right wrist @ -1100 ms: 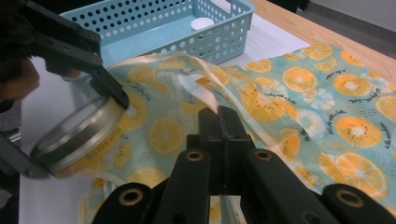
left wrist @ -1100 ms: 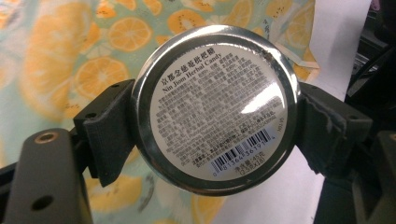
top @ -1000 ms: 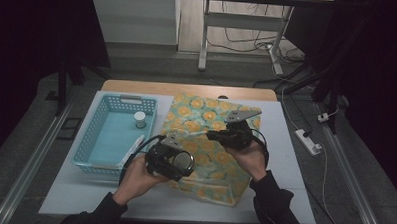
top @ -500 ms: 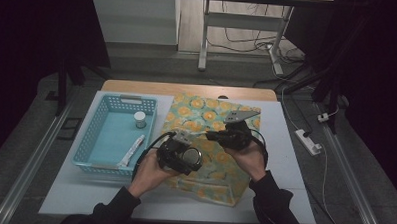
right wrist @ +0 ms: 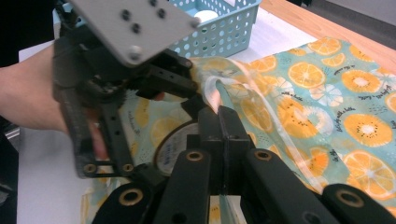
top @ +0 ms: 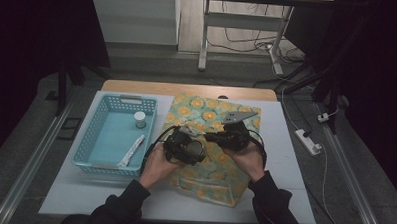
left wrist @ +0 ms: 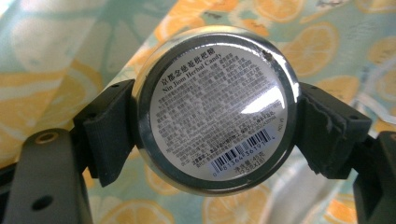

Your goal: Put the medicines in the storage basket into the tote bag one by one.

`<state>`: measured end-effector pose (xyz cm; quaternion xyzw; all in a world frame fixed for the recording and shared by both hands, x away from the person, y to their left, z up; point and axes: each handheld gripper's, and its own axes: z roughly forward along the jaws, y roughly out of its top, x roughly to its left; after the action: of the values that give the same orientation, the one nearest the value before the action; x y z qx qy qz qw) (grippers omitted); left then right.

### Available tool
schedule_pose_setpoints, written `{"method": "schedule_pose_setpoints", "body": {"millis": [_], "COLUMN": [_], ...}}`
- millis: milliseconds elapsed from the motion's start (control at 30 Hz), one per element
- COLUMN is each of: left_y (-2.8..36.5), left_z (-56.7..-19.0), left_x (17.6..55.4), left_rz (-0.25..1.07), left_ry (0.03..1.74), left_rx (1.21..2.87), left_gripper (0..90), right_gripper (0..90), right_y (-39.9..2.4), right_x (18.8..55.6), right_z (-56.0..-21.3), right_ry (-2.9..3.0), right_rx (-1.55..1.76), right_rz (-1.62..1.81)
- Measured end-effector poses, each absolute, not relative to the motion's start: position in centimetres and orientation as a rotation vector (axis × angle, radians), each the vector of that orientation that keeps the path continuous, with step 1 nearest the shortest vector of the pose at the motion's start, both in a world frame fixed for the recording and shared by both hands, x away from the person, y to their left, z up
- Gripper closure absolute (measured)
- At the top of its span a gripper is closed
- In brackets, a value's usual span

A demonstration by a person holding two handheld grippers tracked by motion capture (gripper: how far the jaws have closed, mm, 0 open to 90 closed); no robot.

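L tool (left wrist: 215,116) is clamping candy tin (left wrist: 215,109); R tool (right wrist: 219,126) is pinching bag (right wrist: 327,93) edge; tin isn't inside yet.

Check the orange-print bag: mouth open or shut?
Open. The right gripper pinches the bag's top edge and lifts it off the layer below, and the left gripper holds the round candy tin at that gap.

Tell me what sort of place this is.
Probably a recording workstation in a lab or workshop: a white table under dim light, a power strip and loose cables on the grey floor, metal rails alongside.
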<state>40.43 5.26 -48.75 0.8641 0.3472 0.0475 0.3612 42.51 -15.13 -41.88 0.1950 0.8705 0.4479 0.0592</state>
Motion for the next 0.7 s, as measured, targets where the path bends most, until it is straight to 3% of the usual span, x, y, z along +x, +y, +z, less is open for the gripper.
{"method": "schedule_pose_setpoints", "body": {"millis": [700], "left_y": [4.4], "left_z": [-51.9], "left_x": [43.0], "left_rz": [0.162], "left_ry": [0.957], "left_rx": [2.251], "left_gripper": [20.2], "right_gripper": [90.0], "right_y": [-15.2], "right_x": [43.2], "right_z": [-43.0], "right_ry": [2.648], "right_rx": [0.624], "right_rz": [1.321]}}
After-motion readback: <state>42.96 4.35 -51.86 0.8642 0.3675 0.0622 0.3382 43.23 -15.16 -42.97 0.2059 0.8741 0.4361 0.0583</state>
